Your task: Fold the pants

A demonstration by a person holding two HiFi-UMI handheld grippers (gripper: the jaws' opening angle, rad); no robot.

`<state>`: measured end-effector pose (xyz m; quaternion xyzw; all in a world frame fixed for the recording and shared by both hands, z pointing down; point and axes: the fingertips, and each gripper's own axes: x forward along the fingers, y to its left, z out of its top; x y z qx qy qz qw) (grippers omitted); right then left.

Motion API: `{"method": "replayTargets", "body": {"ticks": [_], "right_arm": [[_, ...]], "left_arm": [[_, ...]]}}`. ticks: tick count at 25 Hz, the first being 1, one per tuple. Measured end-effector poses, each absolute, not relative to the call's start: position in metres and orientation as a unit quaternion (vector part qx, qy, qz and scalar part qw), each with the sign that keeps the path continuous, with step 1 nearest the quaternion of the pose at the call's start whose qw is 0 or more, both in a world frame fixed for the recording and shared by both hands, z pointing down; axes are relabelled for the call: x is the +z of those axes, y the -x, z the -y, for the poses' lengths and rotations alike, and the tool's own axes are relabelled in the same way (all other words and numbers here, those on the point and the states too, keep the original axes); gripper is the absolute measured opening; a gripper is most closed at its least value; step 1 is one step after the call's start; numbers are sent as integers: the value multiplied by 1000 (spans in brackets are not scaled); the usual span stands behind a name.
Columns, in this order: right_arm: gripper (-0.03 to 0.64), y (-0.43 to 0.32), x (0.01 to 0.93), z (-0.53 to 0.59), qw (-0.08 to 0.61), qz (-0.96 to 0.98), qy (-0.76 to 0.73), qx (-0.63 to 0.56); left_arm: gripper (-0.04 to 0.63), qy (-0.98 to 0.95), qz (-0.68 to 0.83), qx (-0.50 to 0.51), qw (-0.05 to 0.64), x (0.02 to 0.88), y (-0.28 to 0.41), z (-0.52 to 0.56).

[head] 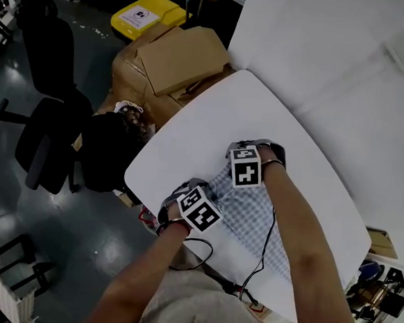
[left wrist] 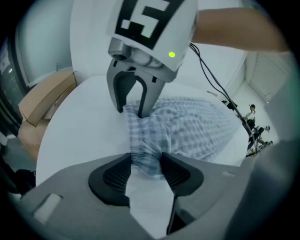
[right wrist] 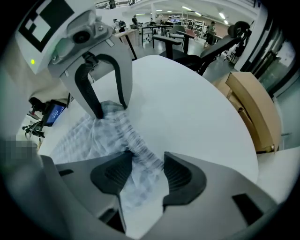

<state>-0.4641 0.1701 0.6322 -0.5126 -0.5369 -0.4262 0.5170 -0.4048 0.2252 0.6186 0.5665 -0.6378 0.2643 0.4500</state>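
I'm looking down from the head view: the checked pants (head: 257, 214) lie flat on the white table (head: 309, 131), near its edge on my side, with both grippers planted on the waistband end. From up here the marker cubes and my forearms cover the jaws, so I can't read either grip.

Left gripper view fills that in: the left gripper (left wrist: 146, 163) is clenched on the gathered waistband, cloth pinched between both pads. Opposite it, the right gripper (left wrist: 133, 108) stands upright, tips down on the same band.

Right gripper view tells a different story: those jaws stand released. The waistband runs between them and brushes one pad, with a gap at the other. Only this view shows the room behind, with desks and people far off.

Around the table: cardboard boxes (head: 182, 62) past the far edge, a yellow bin (head: 147, 15) behind them, a black office chair (head: 46, 103) on the floor, and a black cable (head: 260, 263) trailing off the near edge.
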Motion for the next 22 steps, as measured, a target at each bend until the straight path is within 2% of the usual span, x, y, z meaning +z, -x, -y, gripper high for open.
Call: {"method": "replayTargets", "body": {"ticks": [3,6,9,14,19,22], "right_arm": [[193,459,632,-170,512,539,520,-421],[90,448,630,-173,489,539,529,-437],[83,441,626,-170,445,565,517,-464],[81,431,600,-168,377,614,494,-486],[81,423,575,-169,329,621,487,-518],[82,416,563,-169,300,619,484,-542]], "left_arm": [[199,-572,634,307,421,622,399,-224],[199,-562,641,327,408,623,398,-224],[187,-557,651,300,419,622,399,-228],[194,-566,672,168,448,603,401,-237],[269,-617,649,112,430,573,409,-231],[352,-684,591,148,402,570,402,-218]]}}
